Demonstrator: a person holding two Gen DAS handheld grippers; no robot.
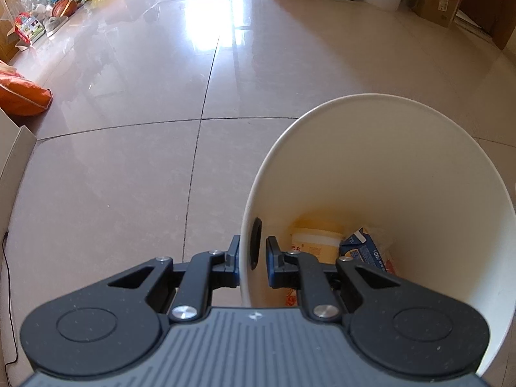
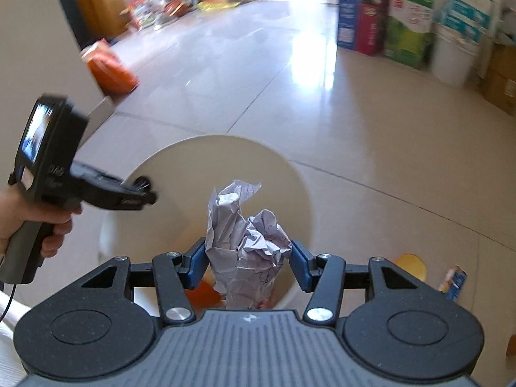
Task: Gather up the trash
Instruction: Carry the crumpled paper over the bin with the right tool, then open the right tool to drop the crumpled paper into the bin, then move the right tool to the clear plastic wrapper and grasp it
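Crumpled paper [image 2: 246,245] sits between my right gripper [image 2: 248,258] fingers, jaws about half apart, above the mouth of the white bucket [image 2: 290,174]; whether the pads press it I cannot tell. My left gripper [image 1: 253,254] is pinched shut on the bucket's near rim. I judge the drop is the step in hand: stay over the middle, part the fingers fully, let the wad fall clear of the rim. Inside lie a yellow tub [image 1: 317,238] and a blue carton [image 1: 362,248]. My left hand [image 2: 29,219] and its gripper reach in at the rim's left side; keep away
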